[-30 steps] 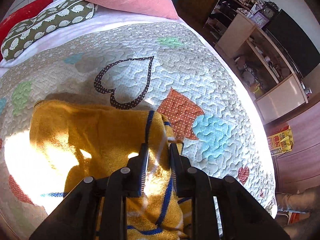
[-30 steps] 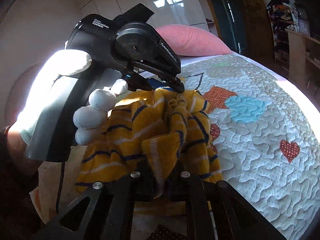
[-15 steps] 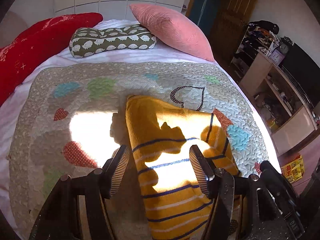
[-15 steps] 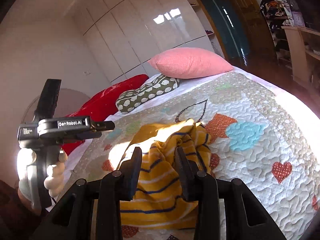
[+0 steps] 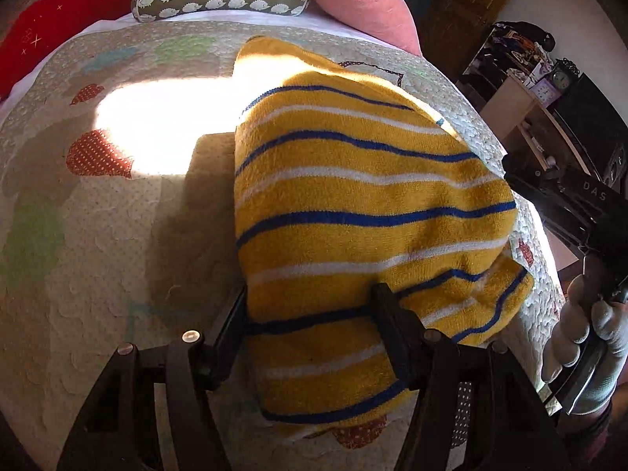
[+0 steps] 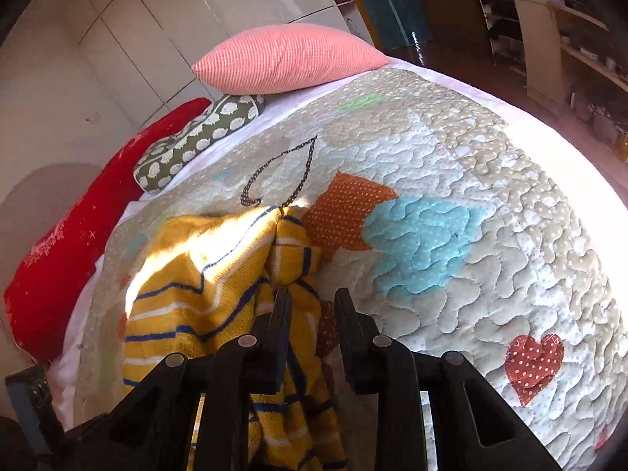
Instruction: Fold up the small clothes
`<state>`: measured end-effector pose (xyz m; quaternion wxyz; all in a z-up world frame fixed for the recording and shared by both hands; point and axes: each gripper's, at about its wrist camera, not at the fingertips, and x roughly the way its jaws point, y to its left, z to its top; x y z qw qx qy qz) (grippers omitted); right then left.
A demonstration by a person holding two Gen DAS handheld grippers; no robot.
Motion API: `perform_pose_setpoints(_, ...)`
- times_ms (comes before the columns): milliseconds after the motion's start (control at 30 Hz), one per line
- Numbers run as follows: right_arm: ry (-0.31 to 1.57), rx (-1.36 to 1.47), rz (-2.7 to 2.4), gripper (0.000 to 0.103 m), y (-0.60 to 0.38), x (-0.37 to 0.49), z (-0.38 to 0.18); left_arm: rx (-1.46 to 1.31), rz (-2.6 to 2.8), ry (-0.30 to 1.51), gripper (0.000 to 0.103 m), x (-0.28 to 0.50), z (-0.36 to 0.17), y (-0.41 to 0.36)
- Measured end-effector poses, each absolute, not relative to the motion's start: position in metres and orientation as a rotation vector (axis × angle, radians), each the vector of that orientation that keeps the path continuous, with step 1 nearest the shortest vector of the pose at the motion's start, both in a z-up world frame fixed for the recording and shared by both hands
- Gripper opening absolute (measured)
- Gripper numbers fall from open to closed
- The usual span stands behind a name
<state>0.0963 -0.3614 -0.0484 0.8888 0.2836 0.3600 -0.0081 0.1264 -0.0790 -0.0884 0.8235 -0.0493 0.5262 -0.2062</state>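
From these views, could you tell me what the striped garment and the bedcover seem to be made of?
Garment: probably terry or fleecy knit, matte; its surface looks fuzzy and looped and it slumps in soft folds.
Bedcover: apparently quilted cotton, matte; puffy meander stitching with dotted patches sewn on.

Sweater (image 5: pixel 353 204) on quilt (image 5: pixel 98 235), pillows (image 6: pixel 286 59) behind, shelves (image 5: pixel 541 117) right.

A small yellow knit garment (image 5: pixel 353 212) with blue and white stripes lies folded on the quilt, its right edge bunched, partly sunlit.
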Motion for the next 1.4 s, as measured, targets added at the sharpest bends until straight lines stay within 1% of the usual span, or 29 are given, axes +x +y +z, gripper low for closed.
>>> perform_pose_setpoints(67, 0.72, 0.616, 0.052, 0.026, -0.364, 0.096, -0.036, -0.112, -0.439, 1.114, 0.062, 0.125, -0.089, -0.078)
perform_pose_setpoints(100, 0.734, 0.629, 0.093, 0.028, -0.361, 0.102, -0.033, -0.106, -0.437, 1.106, 0.062, 0.124, -0.089, -0.078)
perform_pose_setpoints(167, 0.792, 0.656, 0.164, 0.029, -0.352, 0.126, -0.038, -0.09, -0.43, 1.09, 0.062, 0.121, -0.089, -0.078)
perform_pose_setpoints(267, 0.913, 0.595, 0.214, 0.029, -0.33, 0.157, -0.053, -0.073, -0.424, 1.081, 0.062, 0.117, -0.088, -0.079)
perform_pose_setpoints(300, 0.918, 0.536, 0.21, 0.022, -0.325, 0.164, -0.054, -0.074, -0.423, 1.081, 0.062, 0.117, -0.088, -0.079)
perform_pose_setpoints(333, 0.905, 0.474, 0.185, 0.009, -0.321, 0.169, -0.05, -0.074, -0.424, 1.081, 0.062, 0.116, -0.088, -0.079)
perform_pose_setpoints(367, 0.904, 0.434, 0.154, 0.003, -0.32, 0.176, -0.047, -0.073, -0.423, 1.079, 0.062, 0.116, -0.088, -0.079)
perform_pose_setpoints(400, 0.896, 0.408, 0.124, 0.001, -0.32, 0.182, -0.044, -0.07, -0.42, 1.079, 0.062, 0.117, -0.088, -0.08)
perform_pose_setpoints(567, 0.906, 0.312, -0.038, 0.001, -0.334, 0.216, -0.036, -0.061, -0.411, 1.075, 0.062, 0.116, -0.09, -0.082)
perform_pose_setpoints(667, 0.895, 0.391, 0.088, 0.002, -0.332, 0.199, -0.024, -0.075, -0.424, 1.081, 0.064, 0.119, -0.091, -0.08)
perform_pose_setpoints(700, 0.91, 0.398, 0.122, 0.007, -0.327, 0.192, -0.023, -0.08, -0.43, 1.082, 0.065, 0.12, -0.092, -0.079)
perform_pose_setpoints(733, 0.922, 0.379, 0.137, 0.016, -0.321, 0.184, -0.023, -0.086, -0.433, 1.084, 0.065, 0.12, -0.093, -0.078)
perform_pose_setpoints(767, 0.93, 0.35, 0.139, 0.034, -0.315, 0.177, -0.025, -0.089, -0.434, 1.085, 0.065, 0.122, -0.094, -0.078)
perform_pose_setpoints(800, 0.944, 0.313, 0.13, 0.055, -0.308, 0.172, -0.029, -0.089, -0.432, 1.085, 0.065, 0.123, -0.094, -0.078)
perform_pose_setpoints(833, 0.963, 0.284, 0.117, 0.058, -0.302, 0.17, -0.035, -0.086, -0.429, 1.085, 0.065, 0.122, -0.093, -0.078)
perform_pose_setpoints(867, 0.987, 0.278, 0.119, 0.058, -0.298, 0.172, -0.042, -0.083, -0.426, 1.084, 0.065, 0.121, -0.093, -0.079)
perform_pose_setpoints(900, 1.013, 0.288, 0.149, 0.042, -0.295, 0.175, -0.048, -0.079, -0.422, 1.084, 0.065, 0.12, -0.092, -0.079)
perform_pose_setpoints(933, 1.024, 0.265, 0.141, 0.022, -0.292, 0.18, -0.05, -0.073, -0.418, 1.081, 0.065, 0.119, -0.092, -0.079)
perform_pose_setpoints(967, 1.02, 0.244, 0.127, 0.011, -0.291, 0.186, -0.05, -0.067, -0.419, 1.078, 0.065, 0.118, -0.092, -0.08)
perform_pose_setpoints(1033, 1.017, 0.221, 0.071, 0.007, -0.296, 0.203, -0.049, -0.07, -0.414, 1.081, 0.065, 0.118, -0.093, -0.081)
perform_pose_setpoints(1100, 1.033, 0.177, -0.009, 0.005, -0.299, 0.221, -0.055, -0.067, -0.404, 1.086, 0.065, 0.12, -0.092, -0.083)
perform_pose_setpoints(1167, 1.053, 0.049, -0.114, 0.004, -0.297, 0.232, -0.061, -0.058, -0.394, 1.09, 0.065, 0.12, -0.092, -0.085)
perform_pose_setpoints(1200, 1.055, 0.037, -0.142, 0.005, -0.3, 0.233, -0.06, -0.059, -0.393, 1.093, 0.065, 0.12, -0.092, -0.085)
perform_pose_setpoints(1333, 0.975, 0.225, -0.111, 0.005, -0.322, 0.194, -0.025, -0.099, -0.415, 1.112, 0.065, 0.114, -0.085, -0.075)
perform_pose_setpoints(1400, 0.924, 0.247, -0.059, 0.008, -0.318, 0.155, -0.005, -0.104, -0.43, 1.101, 0.065, 0.104, -0.075, -0.07)
